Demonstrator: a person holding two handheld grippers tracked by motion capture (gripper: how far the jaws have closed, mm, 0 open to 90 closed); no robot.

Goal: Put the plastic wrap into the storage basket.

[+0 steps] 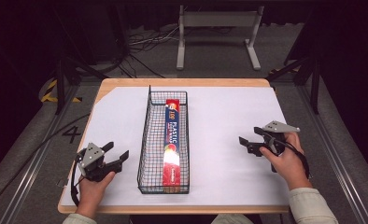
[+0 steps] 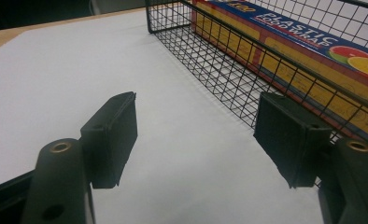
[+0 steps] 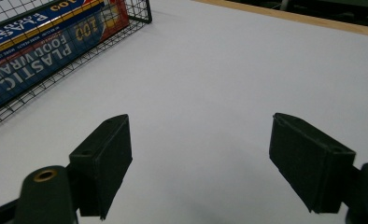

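Left gripper (image 1: 117, 155) and right gripper (image 1: 250, 140) low, apparently angled inward, jaws wide apart, nothing between.

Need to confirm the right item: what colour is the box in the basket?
Box: blue top, red and yellow sides, fruit picture; clearest in the left gripper view.

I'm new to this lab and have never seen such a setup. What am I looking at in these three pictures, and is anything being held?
A person sits at a table and holds a hand-held tool with two black fingers in each hand: the left gripper and the right gripper. The high view looks down from above the person. The other two pictures come from small cameras riding on each tool, looking along its fingers. On the white-covered wooden table stands a long black wire basket, and in it lies a red and blue box of plastic food wrap. Both tools are open and hold nothing; they rest on either side of the basket.
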